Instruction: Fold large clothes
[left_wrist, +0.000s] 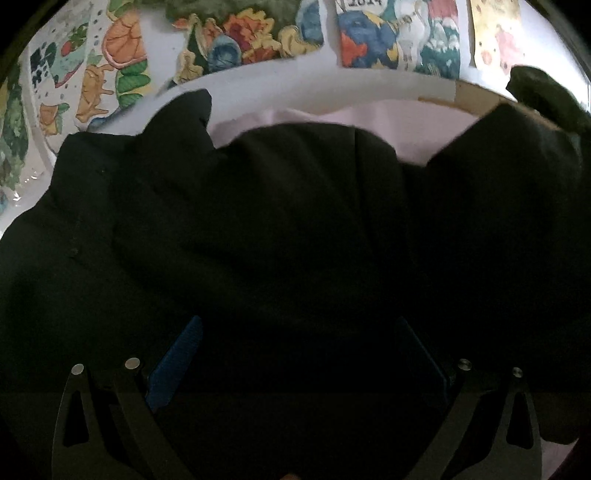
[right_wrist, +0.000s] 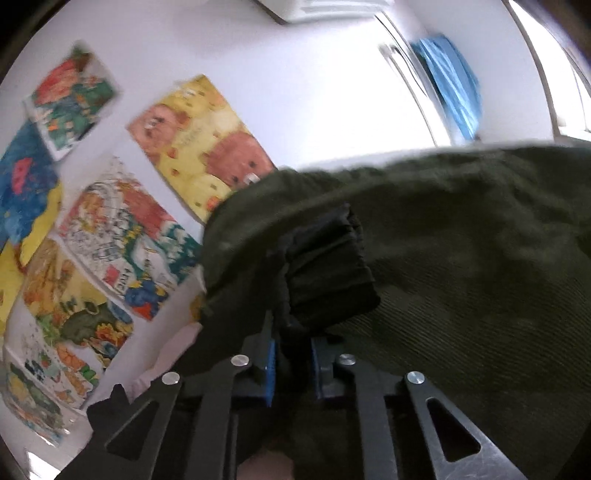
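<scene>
The right claw (right_wrist: 291, 365) grips narrow on a bunched black cuff (right_wrist: 328, 269), its blue pads (right_wrist: 270, 369) pinching the cloth between them, with the cuff standing up just past the fingertips. Beyond and to the right, the dark olive garment (right_wrist: 461, 258) it belongs to spreads across most of that view, lifted in front of a white wall hung with bright children's drawings (right_wrist: 199, 144) on the left and a blue cloth (right_wrist: 450, 85) far right.

The left claw (left_wrist: 295, 354) stands wide, its blue pads (left_wrist: 177, 362) far apart at either side, with dark cloth (left_wrist: 295, 221) heaped between and over them; whether it grips anything cannot be told. Past the heap lies a pale pink sheet (left_wrist: 388, 122) and the curved edge of a white surface (left_wrist: 314, 85), then more drawings (left_wrist: 388, 40) on the far wall.

The likely trouble from here is a slip: the right hold is on a small bunch of cuff only, and the weight of the hanging garment could drag it free. With the left claw unclamped, the heap would sag and the fold lose its line.
</scene>
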